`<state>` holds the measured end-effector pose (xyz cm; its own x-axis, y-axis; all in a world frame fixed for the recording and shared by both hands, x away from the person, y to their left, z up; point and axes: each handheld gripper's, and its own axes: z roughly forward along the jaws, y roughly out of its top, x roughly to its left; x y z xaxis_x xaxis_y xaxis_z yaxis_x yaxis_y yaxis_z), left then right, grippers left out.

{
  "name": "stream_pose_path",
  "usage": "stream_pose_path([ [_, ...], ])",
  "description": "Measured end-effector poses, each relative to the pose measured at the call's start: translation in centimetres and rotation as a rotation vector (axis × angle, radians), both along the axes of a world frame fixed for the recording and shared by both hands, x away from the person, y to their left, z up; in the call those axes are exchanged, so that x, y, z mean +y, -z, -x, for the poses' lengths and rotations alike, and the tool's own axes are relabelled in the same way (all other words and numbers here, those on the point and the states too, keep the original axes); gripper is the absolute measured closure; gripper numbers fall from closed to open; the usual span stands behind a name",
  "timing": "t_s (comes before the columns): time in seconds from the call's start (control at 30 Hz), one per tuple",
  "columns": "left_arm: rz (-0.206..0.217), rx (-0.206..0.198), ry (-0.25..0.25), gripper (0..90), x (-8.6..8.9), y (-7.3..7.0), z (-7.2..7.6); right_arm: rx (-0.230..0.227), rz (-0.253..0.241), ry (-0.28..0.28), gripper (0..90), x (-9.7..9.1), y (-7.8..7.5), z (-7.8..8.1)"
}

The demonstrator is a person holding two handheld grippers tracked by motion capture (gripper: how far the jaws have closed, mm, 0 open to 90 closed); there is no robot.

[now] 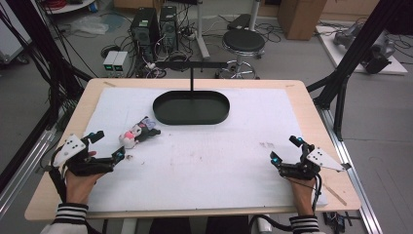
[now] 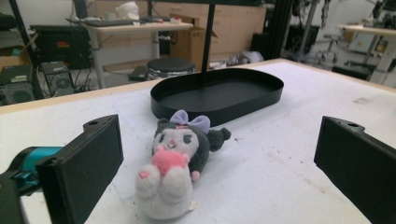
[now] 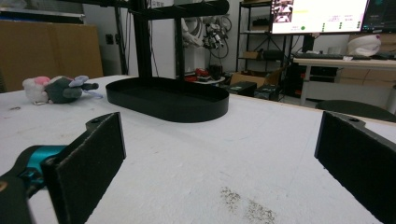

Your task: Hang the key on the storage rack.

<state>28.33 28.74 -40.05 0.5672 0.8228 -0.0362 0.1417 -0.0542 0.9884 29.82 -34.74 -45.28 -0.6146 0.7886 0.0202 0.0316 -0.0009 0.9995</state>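
Jaws spread wide and empty on both the left gripper (image 1: pixel 107 145) and the right gripper (image 1: pixel 285 149), each low over the white-covered table (image 1: pixel 209 161). Lying on its back just ahead of the left gripper, apart from the jaws: small grey-and-white plush doll with pink heart and lilac bow (image 2: pixel 177 163). Beyond it, close by, flat black oval metal tray (image 1: pixel 191 107) with upright stand.

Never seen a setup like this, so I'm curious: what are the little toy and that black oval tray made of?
The toy looks like soft plush: fuzzy white, dark grey and pink fabric with a lilac bow, its shape slumped on the table. The black oval tray looks rigid, probably painted metal or hard plastic: thin, even walls with a smooth matte finish. The look alone does not settle which.
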Motion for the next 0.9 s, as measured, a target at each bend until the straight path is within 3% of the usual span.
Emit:
stream_pose_path([
  [0.23,-0.075,0.030,0.021,1.7,-0.1,-2.3,-1.5,0.002,0.004,-0.001,0.8,0.0,0.0,0.0],
  [0.4,-0.097,0.049,0.038,1.7,-0.1,-3.4,-2.3,-0.003,0.005,-0.002,0.8,0.0,0.0,0.0],
  [0.47,-0.119,0.075,0.050,1.7,-0.2,-4.3,-3.1,0.002,0.004,-0.001,0.8,0.0,0.0,0.0],
  [0.77,-0.194,0.138,0.093,1.7,-0.6,-5.6,-5.1,0.003,0.003,0.000,0.8,0.0,0.0,0.0],
  [0.9,-0.251,0.180,0.120,1.7,-1.1,-6.0,-6.1,0.003,0.003,-0.001,0.8,0.0,0.0,0.0],
])
